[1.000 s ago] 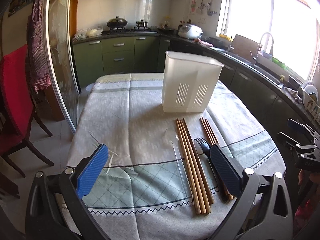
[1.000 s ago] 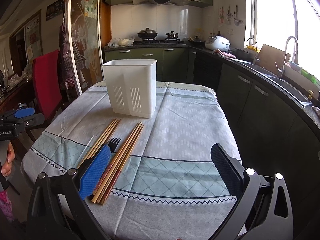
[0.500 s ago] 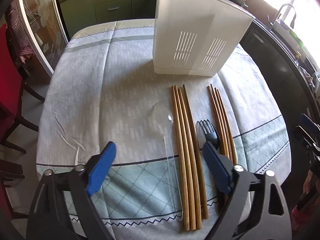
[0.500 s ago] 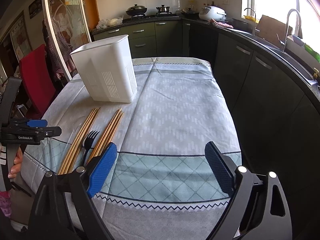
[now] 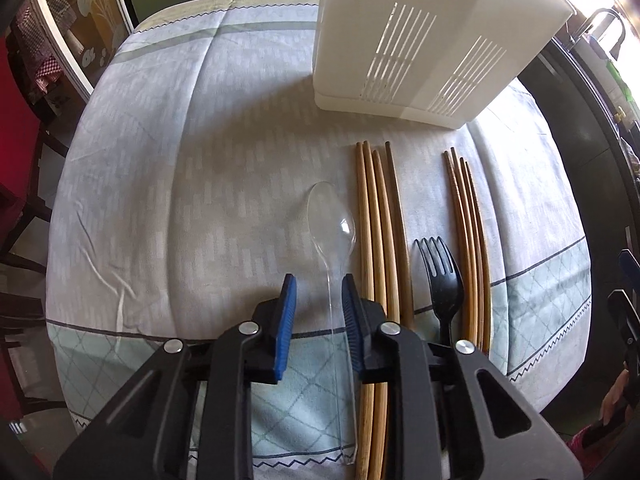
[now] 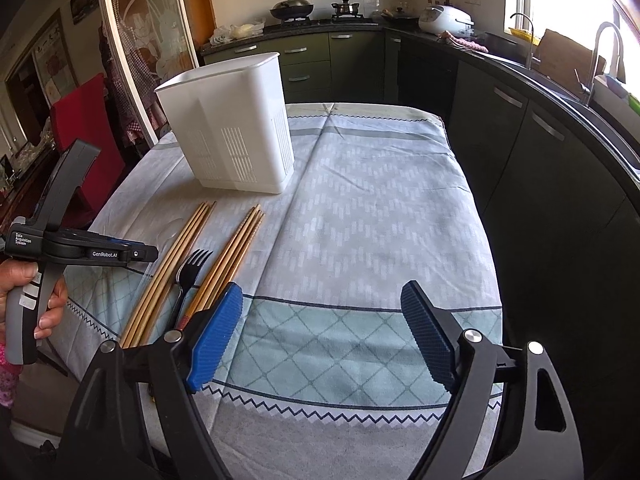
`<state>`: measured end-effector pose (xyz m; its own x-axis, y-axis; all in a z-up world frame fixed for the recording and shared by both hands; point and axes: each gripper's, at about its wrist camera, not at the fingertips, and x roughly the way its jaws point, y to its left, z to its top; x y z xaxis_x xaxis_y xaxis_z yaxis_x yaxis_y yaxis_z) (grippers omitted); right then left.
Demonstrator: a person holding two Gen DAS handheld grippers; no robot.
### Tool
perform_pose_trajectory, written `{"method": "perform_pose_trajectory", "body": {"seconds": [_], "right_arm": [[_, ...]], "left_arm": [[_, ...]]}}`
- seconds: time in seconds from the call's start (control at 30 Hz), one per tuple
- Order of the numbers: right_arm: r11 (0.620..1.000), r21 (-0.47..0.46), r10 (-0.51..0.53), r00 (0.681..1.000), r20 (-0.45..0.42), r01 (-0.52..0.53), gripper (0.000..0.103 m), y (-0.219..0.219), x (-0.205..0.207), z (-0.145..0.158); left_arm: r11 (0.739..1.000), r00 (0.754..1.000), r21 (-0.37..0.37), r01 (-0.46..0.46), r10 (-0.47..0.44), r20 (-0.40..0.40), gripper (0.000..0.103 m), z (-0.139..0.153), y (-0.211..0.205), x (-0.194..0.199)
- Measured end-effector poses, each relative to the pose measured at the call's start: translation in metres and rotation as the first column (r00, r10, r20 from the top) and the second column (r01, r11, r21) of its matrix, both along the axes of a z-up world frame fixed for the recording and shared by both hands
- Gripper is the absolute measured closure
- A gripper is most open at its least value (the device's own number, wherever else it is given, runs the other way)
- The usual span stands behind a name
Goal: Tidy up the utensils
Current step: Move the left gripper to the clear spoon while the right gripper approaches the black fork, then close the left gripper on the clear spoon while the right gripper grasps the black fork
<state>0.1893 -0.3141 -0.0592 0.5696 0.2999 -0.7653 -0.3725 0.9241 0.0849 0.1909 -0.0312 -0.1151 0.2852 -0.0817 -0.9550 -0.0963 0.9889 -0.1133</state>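
Note:
A clear plastic spoon (image 5: 332, 224) lies on the tablecloth. My left gripper (image 5: 318, 292) is low over it, its blue pads narrowed around the spoon's handle with a gap still on each side. Right of it lie several wooden chopsticks (image 5: 378, 232), a black plastic fork (image 5: 440, 272) and a second chopstick bundle (image 5: 468, 220). The white slotted utensil holder (image 5: 420, 40) stands behind them. My right gripper (image 6: 320, 336) is open and empty above the table's near edge; the fork (image 6: 192, 268), chopsticks (image 6: 236, 248), holder (image 6: 236, 128) and left gripper (image 6: 138, 255) show to its left.
A patterned cloth covers the table (image 6: 380, 200). A red chair (image 6: 80, 120) stands at the left. Dark kitchen cabinets and a counter with a sink (image 6: 560, 92) run along the right.
My left gripper has dropped down and forward over the clear spoon and its jaws have narrowed from wide open. The right gripper has turned slightly and stays open.

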Motion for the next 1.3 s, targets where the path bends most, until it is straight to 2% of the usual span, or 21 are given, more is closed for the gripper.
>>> {"method": "perform_pose_trajectory", "body": {"seconds": [0.27, 0.37, 0.47, 0.57, 0.73, 0.87, 0.93, 1.03, 1.2, 1.3], "right_arm": [[1.000, -0.007, 0.008, 1.000, 0.007, -0.007, 0.022, 0.001, -0.001, 0.002], [1.000, -0.012, 0.012, 1.000, 0.000, -0.012, 0.022, 0.003, 0.000, 0.001], [1.000, 0.000, 0.012, 0.999, -0.040, -0.012, 0.022, 0.004, 0.004, -0.002], [1.000, -0.024, 0.008, 0.999, -0.043, -0.009, 0.022, 0.009, 0.005, -0.001], [0.994, 0.010, 0.106, 0.987, -0.117, -0.106, 0.022, 0.036, 0.006, 0.000], [0.983, 0.011, 0.184, 0.962, -0.202, -0.186, 0.023, 0.075, 0.008, -0.009], [0.977, 0.013, 0.210, 0.942, -0.261, -0.214, 0.036, 0.094, 0.012, -0.018], [0.973, 0.005, 0.220, 0.919, -0.327, -0.231, 0.049, 0.118, 0.019, -0.034], [0.970, -0.001, 0.220, 0.882, -0.417, -0.242, 0.066, 0.143, 0.028, -0.059], [0.967, -0.014, 0.223, 0.875, -0.429, -0.253, 0.069, 0.153, 0.027, -0.067]], "left_arm": [[0.998, 1.000, 0.054, 0.018, -0.018, -0.005, 0.081, -0.005, -0.020, 0.012], [0.996, 1.000, 0.085, 0.014, -0.014, -0.004, 0.093, -0.007, -0.031, 0.018], [0.997, 1.000, 0.082, 0.015, -0.015, -0.004, 0.095, -0.008, -0.031, 0.021], [0.998, 1.000, 0.070, 0.001, -0.001, 0.001, 0.095, -0.007, -0.026, 0.023], [0.997, 0.998, 0.071, -0.024, 0.020, 0.053, 0.095, 0.006, -0.007, 0.019], [0.996, 0.995, 0.081, -0.036, 0.028, 0.091, 0.095, 0.017, 0.004, 0.017], [0.996, 0.995, 0.079, -0.036, 0.028, 0.099, 0.095, 0.021, 0.013, 0.013], [0.997, 0.994, 0.071, -0.038, 0.030, 0.106, 0.095, 0.023, 0.019, 0.011], [0.997, 0.993, 0.061, -0.042, 0.035, 0.112, 0.094, 0.023, 0.025, 0.000], [0.998, 0.993, 0.053, -0.044, 0.038, 0.114, 0.094, 0.023, 0.029, -0.002]]}}
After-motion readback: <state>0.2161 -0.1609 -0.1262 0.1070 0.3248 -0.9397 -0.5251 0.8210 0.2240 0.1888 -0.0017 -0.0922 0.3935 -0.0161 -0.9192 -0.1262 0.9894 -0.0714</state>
